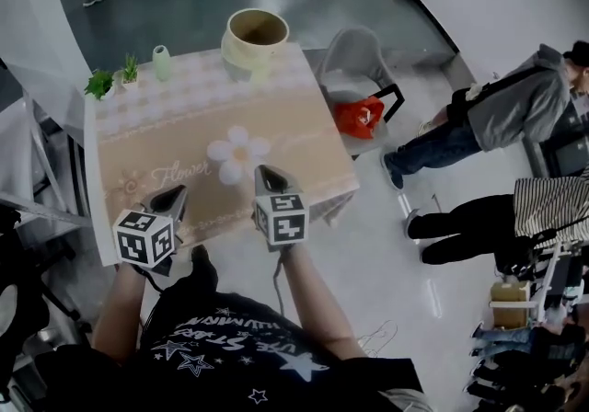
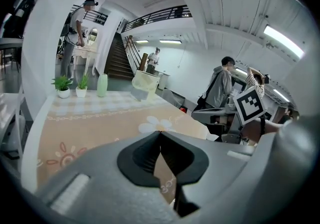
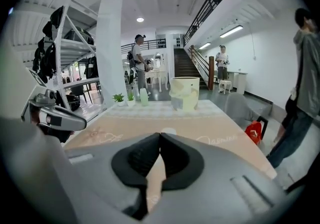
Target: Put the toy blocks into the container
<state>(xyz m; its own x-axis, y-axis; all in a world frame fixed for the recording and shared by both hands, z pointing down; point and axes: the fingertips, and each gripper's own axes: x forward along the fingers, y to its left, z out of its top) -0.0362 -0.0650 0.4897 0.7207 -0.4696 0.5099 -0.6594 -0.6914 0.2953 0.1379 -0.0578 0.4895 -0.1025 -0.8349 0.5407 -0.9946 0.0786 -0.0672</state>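
A cream round container [image 1: 255, 36] stands at the far edge of the table [image 1: 304, 139]; it also shows in the left gripper view [image 2: 145, 86] and the right gripper view [image 3: 185, 93]. I see no toy blocks in any view. My left gripper [image 1: 174, 192] hovers over the table's near left corner, its jaws shut with the tips touching [image 2: 160, 133] and nothing between them. My right gripper [image 1: 263, 170] is over the near middle of the table, just before a printed white flower [image 1: 237, 151]. Its jaws are shut and empty too [image 3: 160, 134].
Two small potted plants [image 1: 110, 79] and a pale green vase [image 1: 162, 62] stand at the table's far left. A grey chair [image 1: 357, 65] with a red bag [image 1: 359, 116] is at the right side. People [image 1: 515, 107] stand to the right.
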